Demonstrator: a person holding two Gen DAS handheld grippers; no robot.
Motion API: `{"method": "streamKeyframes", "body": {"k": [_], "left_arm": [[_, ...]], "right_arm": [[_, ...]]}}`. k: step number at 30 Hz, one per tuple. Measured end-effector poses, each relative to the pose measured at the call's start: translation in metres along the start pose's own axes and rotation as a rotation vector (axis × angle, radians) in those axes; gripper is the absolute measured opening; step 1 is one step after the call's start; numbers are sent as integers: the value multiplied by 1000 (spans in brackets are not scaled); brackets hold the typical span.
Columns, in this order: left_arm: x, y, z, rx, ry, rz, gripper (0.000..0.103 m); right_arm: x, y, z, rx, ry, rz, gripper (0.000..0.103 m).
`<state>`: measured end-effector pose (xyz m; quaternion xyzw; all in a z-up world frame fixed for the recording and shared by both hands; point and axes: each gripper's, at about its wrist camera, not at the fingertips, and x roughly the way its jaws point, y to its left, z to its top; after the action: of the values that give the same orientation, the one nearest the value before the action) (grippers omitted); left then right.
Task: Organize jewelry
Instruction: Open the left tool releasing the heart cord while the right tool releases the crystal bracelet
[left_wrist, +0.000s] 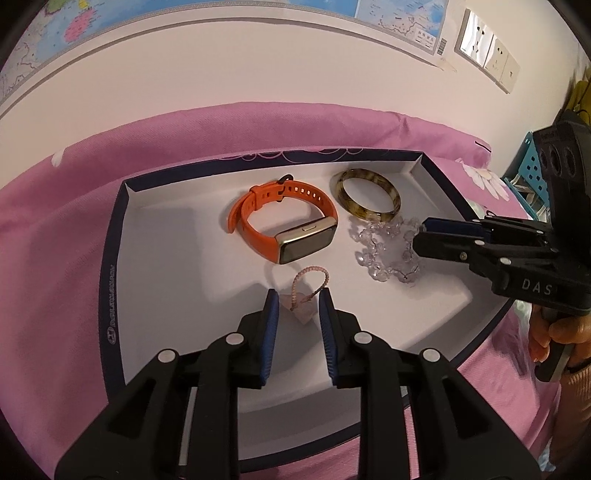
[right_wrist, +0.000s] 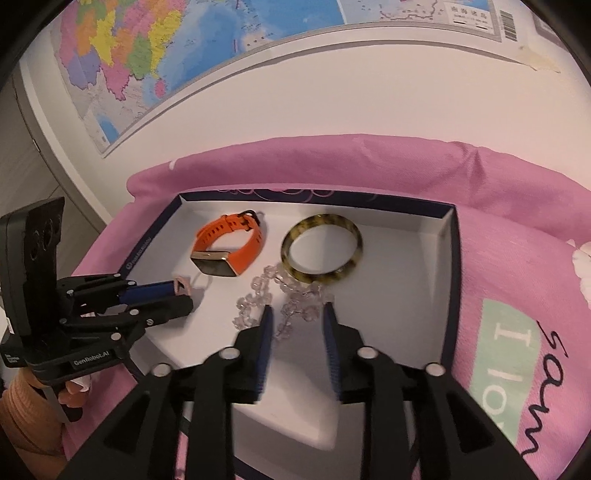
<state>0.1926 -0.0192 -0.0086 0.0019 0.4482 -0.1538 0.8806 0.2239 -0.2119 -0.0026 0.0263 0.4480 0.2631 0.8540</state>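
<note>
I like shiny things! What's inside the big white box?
Inside the box lie an orange watch, a brown-speckled bangle, a clear bead bracelet touching the bangle, and a small pink charm between the left claw fingers, partly hidden.

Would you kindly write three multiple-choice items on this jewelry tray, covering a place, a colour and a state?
1. Where does the tortoiseshell bangle lie in the tray?
A. by the far wall
B. at the near edge
C. outside it

2. What colour is the watch strap?
A. green
B. orange
C. black

3. How do the left tongs stand?
A. shut on the watch
B. open around the pink charm
C. shut and empty

Key: 1 A, it sits near the back wall beyond the crystal bracelet. 2 B, the band is plainly orange. 3 B, the charm lies between parted fingers.
</note>
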Motion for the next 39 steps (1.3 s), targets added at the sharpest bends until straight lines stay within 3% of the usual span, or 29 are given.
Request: {"method": "streamKeyframes", "body": {"k": [2, 4, 14, 23, 39], "left_arm": [[-2, 1, -1, -4, -6, -5, 26], [-7, 3, -3, -12, -17, -1, 38], [-58, 9, -23, -27, -122, 32, 50], [-101, 3, -59, -39, -191, 36, 53], [-114, -19, -114, 3, -161, 29, 54]], "right_arm": [[-2, 0, -2, -5, -2, -3, 33], [-6, 2, -2, -13, -9, -29, 36], [-41, 18, -13, -45, -83, -16, 42], [-80, 52, -50, -130, -108, 68, 43], [-76, 76, -114, -146, -7, 114, 43]]}}
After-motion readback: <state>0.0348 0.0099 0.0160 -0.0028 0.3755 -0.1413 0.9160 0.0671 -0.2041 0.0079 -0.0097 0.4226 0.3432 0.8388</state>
